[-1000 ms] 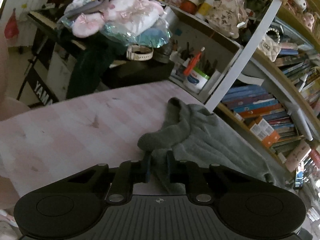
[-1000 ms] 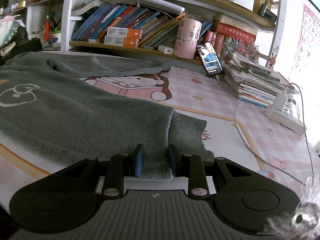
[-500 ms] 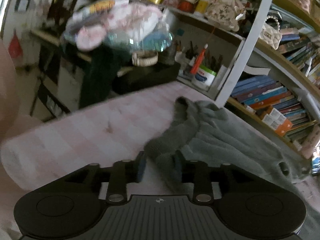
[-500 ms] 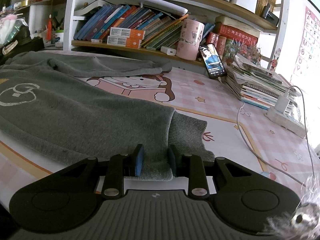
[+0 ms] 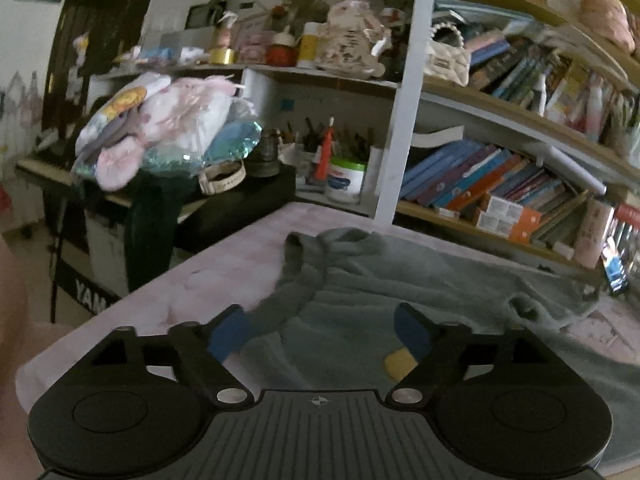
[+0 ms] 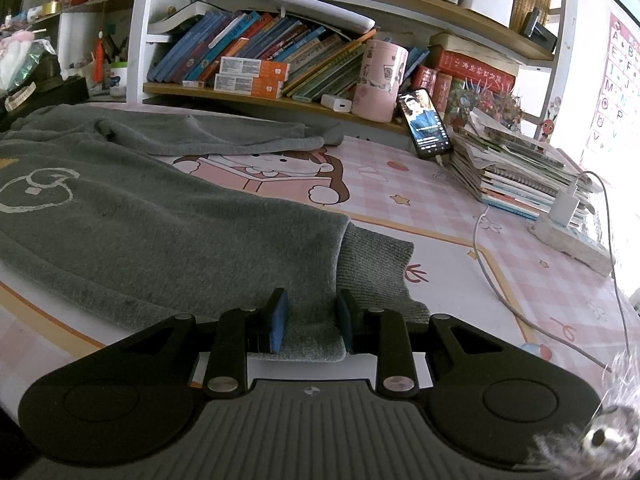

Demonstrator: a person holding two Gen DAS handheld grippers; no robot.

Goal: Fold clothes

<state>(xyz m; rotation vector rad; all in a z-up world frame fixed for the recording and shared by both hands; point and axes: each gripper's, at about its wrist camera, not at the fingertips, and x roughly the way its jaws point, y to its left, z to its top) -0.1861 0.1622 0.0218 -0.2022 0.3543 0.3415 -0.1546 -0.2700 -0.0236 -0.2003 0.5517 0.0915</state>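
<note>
Across the pink surface (image 6: pixel 440 216) the grey sweatshirt (image 6: pixel 140 220) lies mostly spread, folding barely begun: the left tool (image 5: pixel 320 334) is opening with nothing pinched, while the right tool (image 6: pixel 312 322) clamps the hem.

Black hand-held gripper (image 5: pixel 320 330), blue pads (image 5: pixel 226 334) (silver screws)

The table (image 6: pixel 460 264) carries a pink checked mat with a cartoon girl printed on it. A grey sweater (image 6: pixel 160 232) lies spread flat across the mat, one sleeve stretched along the far edge, its ribbed cuff at the near side. A stack of books (image 6: pixel 516 176) sits at the right, a phone (image 6: pixel 426 124) propped against it. A white power strip (image 6: pixel 572 236) and its cable (image 6: pixel 492 280) lie beside the stack.
</note>
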